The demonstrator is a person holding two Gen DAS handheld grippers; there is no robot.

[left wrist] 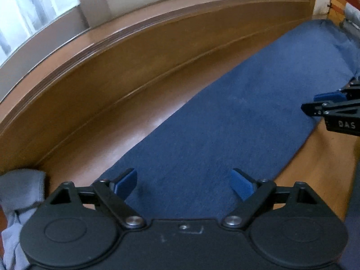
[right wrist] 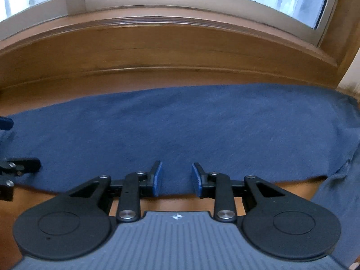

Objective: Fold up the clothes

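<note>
A dark blue garment [left wrist: 225, 112] [right wrist: 180, 123] lies flat as a long folded strip on a wooden surface [left wrist: 139, 121]. My left gripper [left wrist: 183, 173] hovers over one end of the strip, its jaws open wide with only the flat cloth below them. My right gripper [right wrist: 176, 168] stands over the strip's near edge, open by a narrow gap with nothing pinched between the pads. Each gripper shows in the other's view: the right gripper [left wrist: 312, 103] at the right edge, the left gripper [right wrist: 20, 142] at the left edge.
A raised wooden ledge [right wrist: 180, 49] under a window runs along the far side of the strip. A crumpled grey cloth [left wrist: 20, 191] lies left of my left gripper. More blue fabric [right wrist: 337, 191] trails off at the right. Coloured items [left wrist: 344, 6] sit beyond the far end.
</note>
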